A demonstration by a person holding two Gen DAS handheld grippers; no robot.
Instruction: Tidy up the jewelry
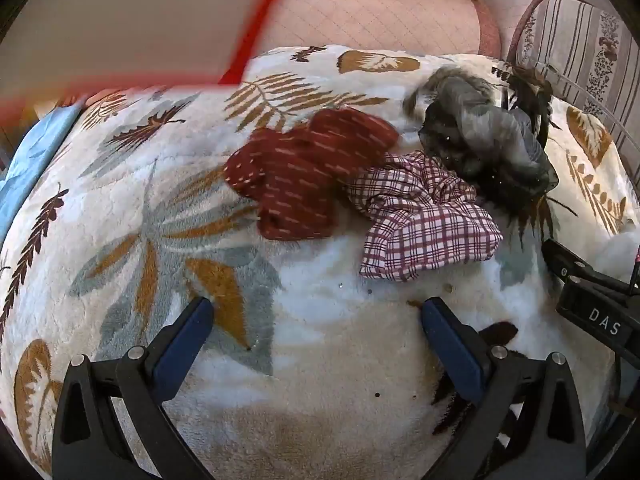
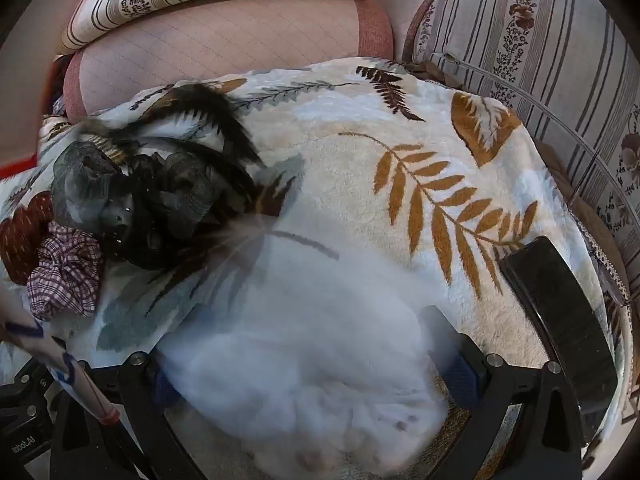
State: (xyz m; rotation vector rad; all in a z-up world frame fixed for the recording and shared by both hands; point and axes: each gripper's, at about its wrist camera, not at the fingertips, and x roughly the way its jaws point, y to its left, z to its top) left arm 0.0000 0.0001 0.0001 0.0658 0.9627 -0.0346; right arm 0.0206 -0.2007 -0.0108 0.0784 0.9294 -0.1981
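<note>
Three hair scrunchies lie together on a leaf-print blanket (image 1: 132, 208): a dark red one (image 1: 304, 176), a red-and-white checked one (image 1: 420, 220), and a sheer black-grey one (image 1: 488, 148) next to black feathers (image 1: 532, 92). My left gripper (image 1: 316, 320) is open and empty, just short of the red and checked scrunchies. In the right wrist view the same pile sits at the left: black scrunchie (image 2: 132, 200), checked (image 2: 64, 276), red (image 2: 20, 232). My right gripper (image 2: 304, 360) stands open, with a blurred white sheer scrunchie (image 2: 304, 352) between its jaws; whether it is gripped is unclear.
A blurred tan and red box lid (image 1: 120, 28) fills the upper left of the left wrist view. A black phone (image 2: 560, 320) lies on the blanket at the right. Striped cushions (image 2: 540, 40) and a pink sofa seat (image 2: 224, 44) lie behind. The right gripper's body (image 1: 592, 296) shows at right.
</note>
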